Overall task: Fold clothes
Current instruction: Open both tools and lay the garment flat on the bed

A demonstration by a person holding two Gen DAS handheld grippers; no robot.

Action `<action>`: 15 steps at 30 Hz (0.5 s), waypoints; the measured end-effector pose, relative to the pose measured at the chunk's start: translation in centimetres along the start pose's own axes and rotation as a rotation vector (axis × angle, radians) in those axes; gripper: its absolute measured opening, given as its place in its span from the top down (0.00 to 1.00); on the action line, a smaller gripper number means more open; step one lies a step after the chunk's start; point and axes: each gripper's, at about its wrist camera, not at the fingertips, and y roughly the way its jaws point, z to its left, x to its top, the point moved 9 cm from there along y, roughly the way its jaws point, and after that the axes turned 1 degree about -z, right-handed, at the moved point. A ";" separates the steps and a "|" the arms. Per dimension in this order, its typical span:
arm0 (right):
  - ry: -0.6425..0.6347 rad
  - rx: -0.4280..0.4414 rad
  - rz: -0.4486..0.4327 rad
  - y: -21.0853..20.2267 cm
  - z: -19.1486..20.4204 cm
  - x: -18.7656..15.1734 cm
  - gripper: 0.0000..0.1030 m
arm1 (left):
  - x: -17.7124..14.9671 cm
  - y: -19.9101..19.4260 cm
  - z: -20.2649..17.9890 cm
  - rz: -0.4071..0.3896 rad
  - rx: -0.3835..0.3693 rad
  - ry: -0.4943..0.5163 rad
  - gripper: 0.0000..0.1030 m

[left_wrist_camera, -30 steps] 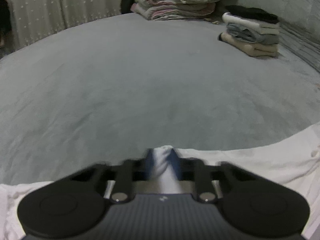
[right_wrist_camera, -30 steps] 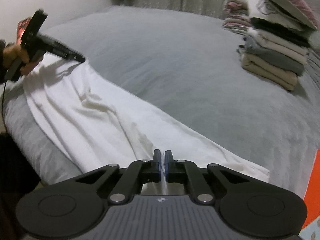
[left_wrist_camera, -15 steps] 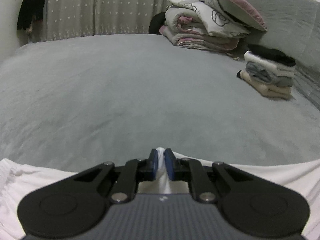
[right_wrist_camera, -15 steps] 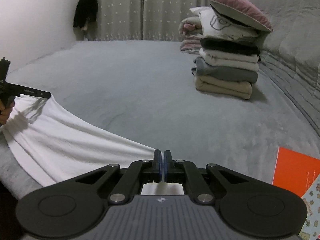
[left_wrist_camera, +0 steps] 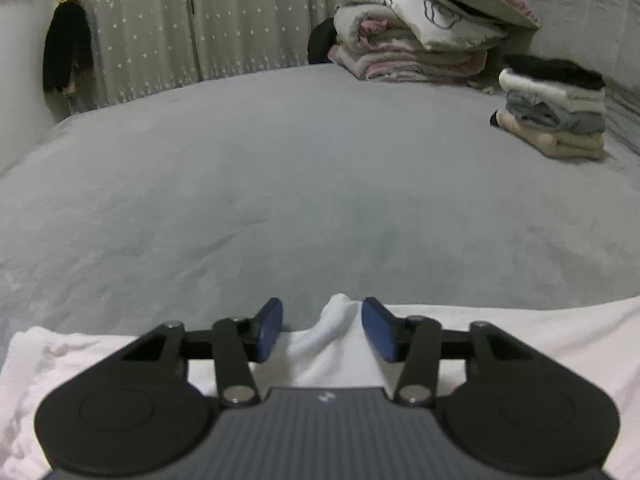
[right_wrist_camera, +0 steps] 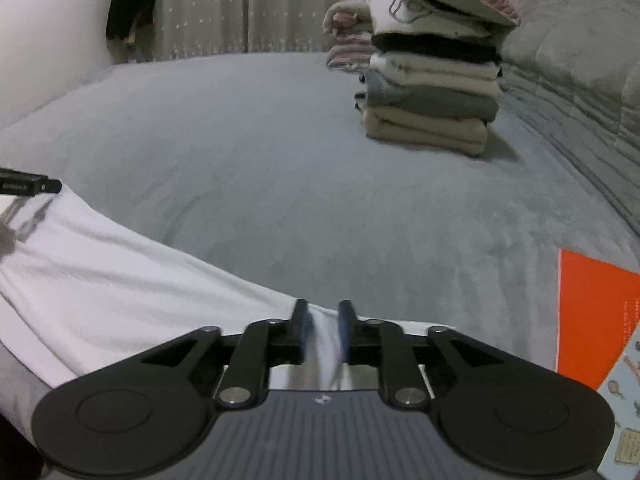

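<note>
We note both jaws parted: left gripper [left_wrist_camera: 322,328] and right gripper [right_wrist_camera: 323,330] straddle the white garment [right_wrist_camera: 120,280] at lower frame; we advise withdrawing level, leaving its edge undisturbed.

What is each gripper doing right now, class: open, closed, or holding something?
Left gripper: open, fingers apart around a peak of the white cotton garment.
Right gripper: open, white fabric between its fingers.

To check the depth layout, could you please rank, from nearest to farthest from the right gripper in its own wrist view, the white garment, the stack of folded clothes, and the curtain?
1. white garment: between the fingers of the right gripper and spreading left.
2. stack of folded clothes: farther up the bed, to the right.
3. curtain: at the back, beyond the bed.
</note>
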 end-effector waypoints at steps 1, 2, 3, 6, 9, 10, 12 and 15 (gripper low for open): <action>0.002 0.005 -0.007 -0.3 0.3 0.2 0.74 | 0.0 -0.5 0.2 -0.003 -0.001 -0.008 0.51; 0.002 0.021 -0.013 -0.6 0.9 0.4 0.71 | -0.2 -1.1 0.6 -0.004 0.000 -0.019 0.51; 0.001 0.039 -0.014 -0.8 1.6 0.4 0.71 | -0.3 -1.7 0.9 -0.005 0.001 -0.030 0.51; -0.006 0.104 -0.017 -1.4 4.0 0.3 0.71 | -1.1 -3.5 2.1 -0.010 0.003 -0.062 0.51; -0.021 0.187 -0.018 -1.9 7.3 0.1 0.71 | -2.5 -5.5 3.5 -0.014 0.005 -0.095 0.49; -0.027 0.218 -0.017 -2.0 8.5 0.1 0.71 | -3.0 -6.2 3.9 -0.015 0.006 -0.106 0.49; -0.039 0.280 -0.016 -2.1 10.8 0.0 0.71 | -3.9 -7.5 4.9 -0.018 0.007 -0.128 0.48; -0.047 0.361 -0.005 -1.9 13.8 -0.1 0.71 | -5.2 -9.2 6.3 -0.019 0.016 -0.158 0.47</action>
